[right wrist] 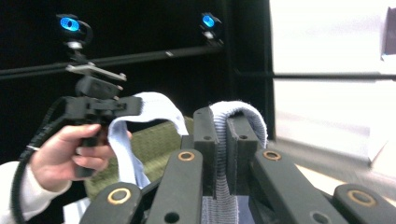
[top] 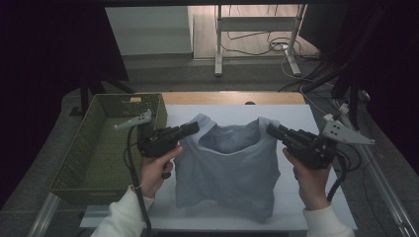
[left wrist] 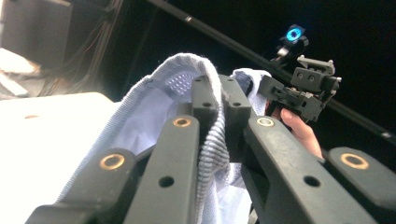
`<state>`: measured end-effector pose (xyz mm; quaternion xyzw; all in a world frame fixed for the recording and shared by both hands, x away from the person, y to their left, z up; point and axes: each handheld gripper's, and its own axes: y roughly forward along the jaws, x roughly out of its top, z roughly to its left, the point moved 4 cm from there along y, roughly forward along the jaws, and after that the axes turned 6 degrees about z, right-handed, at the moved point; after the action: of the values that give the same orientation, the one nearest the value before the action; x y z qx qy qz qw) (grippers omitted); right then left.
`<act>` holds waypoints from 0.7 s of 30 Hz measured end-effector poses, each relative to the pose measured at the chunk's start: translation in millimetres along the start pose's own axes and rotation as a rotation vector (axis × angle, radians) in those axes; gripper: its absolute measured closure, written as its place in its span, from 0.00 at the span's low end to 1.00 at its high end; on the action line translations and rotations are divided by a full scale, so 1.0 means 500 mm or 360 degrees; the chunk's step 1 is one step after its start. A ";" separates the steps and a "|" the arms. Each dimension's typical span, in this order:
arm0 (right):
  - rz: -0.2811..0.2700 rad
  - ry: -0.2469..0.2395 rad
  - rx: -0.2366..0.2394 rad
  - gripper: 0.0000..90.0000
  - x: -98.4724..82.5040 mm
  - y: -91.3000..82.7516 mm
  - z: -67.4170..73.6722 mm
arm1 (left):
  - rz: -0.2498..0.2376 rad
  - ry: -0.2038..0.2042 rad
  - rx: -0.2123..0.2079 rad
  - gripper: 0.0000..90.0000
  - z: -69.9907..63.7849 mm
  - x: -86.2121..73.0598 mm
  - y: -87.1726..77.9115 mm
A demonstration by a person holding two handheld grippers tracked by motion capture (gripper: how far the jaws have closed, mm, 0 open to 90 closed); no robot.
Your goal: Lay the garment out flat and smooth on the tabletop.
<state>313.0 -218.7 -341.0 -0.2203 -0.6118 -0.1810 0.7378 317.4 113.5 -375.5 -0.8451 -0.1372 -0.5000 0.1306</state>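
Pale blue knitted sleeveless top (top: pixel 232 168) hangs mid-frame over the white table (top: pixel 296 118), each shoulder strap clamped by a gripper: left gripper (top: pixel 195 128) at centre-left, right gripper (top: pixel 271 129) at centre-right. Green plastic basket (top: pixel 94 148) sits left.

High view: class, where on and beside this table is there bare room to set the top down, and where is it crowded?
Free: the white table strip behind the pale blue top, the near edge in front of it, and the green basket, nothing visible inside. Crowded: the middle, where the left gripper and right gripper hold the top's shoulder straps.
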 end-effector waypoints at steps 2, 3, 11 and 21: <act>0.0009 0.0016 -0.0011 0.94 -0.006 0.006 -0.011 | 0.0046 0.0014 0.0049 0.96 0.020 -0.003 0.018; 0.0029 0.0046 -0.0035 0.94 -0.016 0.014 -0.027 | 0.0062 0.0016 0.0070 0.96 0.028 -0.004 0.024; 0.0086 0.0118 -0.0101 0.94 -0.032 0.062 -0.084 | 0.0085 -0.0025 0.0173 0.96 0.085 0.002 0.058; 0.0152 0.0166 -0.0198 0.93 -0.047 0.099 -0.136 | 0.0102 -0.0054 0.0303 0.88 0.130 0.008 0.074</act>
<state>391.3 -214.7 -379.6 -0.2850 -0.5489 -0.1945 0.7613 385.0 102.9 -405.3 -0.8412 -0.1592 -0.4658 0.2238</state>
